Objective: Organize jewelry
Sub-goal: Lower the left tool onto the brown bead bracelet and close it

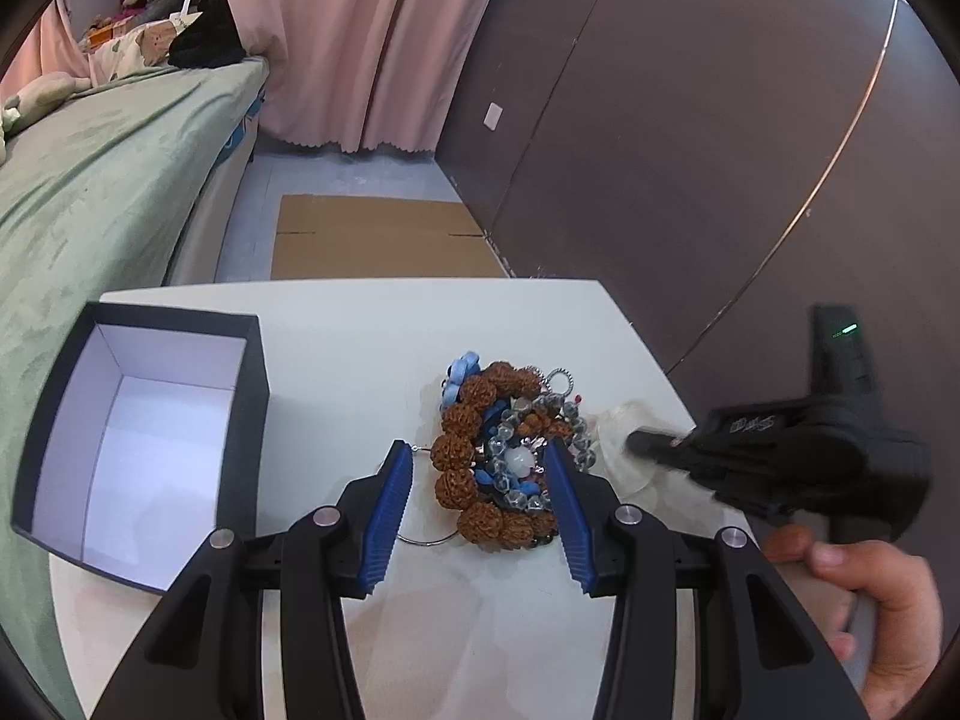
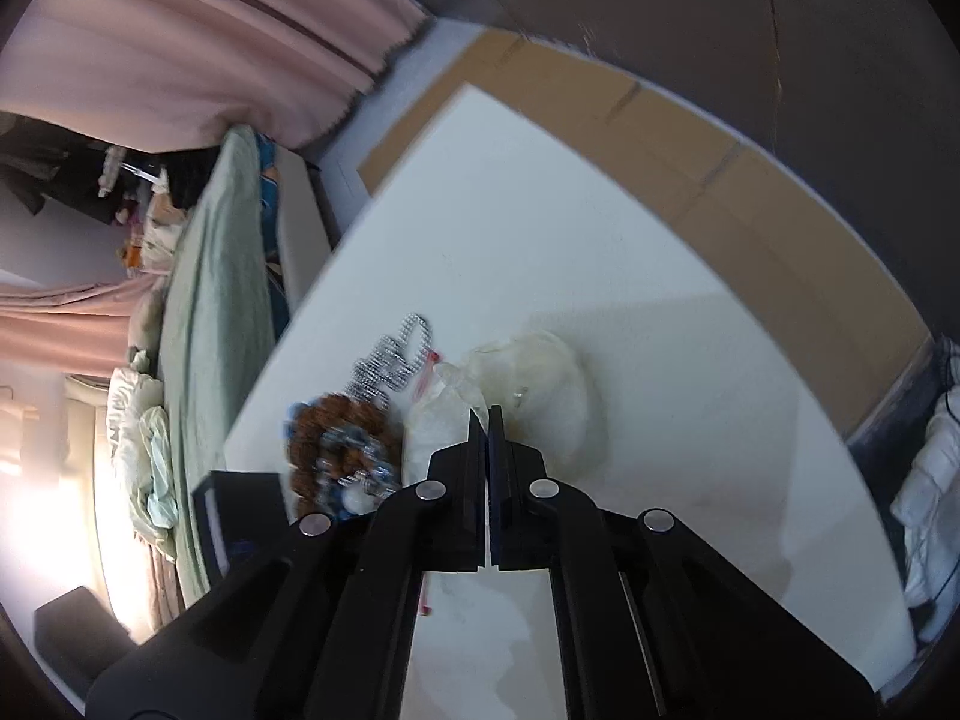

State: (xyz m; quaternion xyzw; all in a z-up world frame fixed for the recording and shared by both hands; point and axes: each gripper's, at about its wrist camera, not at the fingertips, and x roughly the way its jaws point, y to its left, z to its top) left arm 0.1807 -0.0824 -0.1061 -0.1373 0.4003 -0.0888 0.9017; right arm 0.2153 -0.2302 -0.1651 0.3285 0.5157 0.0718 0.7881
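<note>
A pile of jewelry [image 1: 507, 462] lies on the white table [image 1: 360, 348]: a brown seed-bead bracelet, clear crystal beads, blue pieces and a thin wire ring. My left gripper [image 1: 480, 459] is open, its blue fingers either side of the pile's near part. An open dark box [image 1: 144, 444] with a white inside stands to its left. My right gripper [image 2: 487, 414] is shut, its tips at a clear plastic bag [image 2: 528, 384] just right of the pile [image 2: 342, 438]. It shows at the right in the left wrist view [image 1: 639, 441].
A green-covered bed [image 1: 90, 192] runs along the left. Pink curtains [image 1: 360, 42] hang at the back and a dark wall panel [image 1: 690, 120] stands on the right. Flat cardboard [image 1: 384, 237] lies on the floor beyond the table.
</note>
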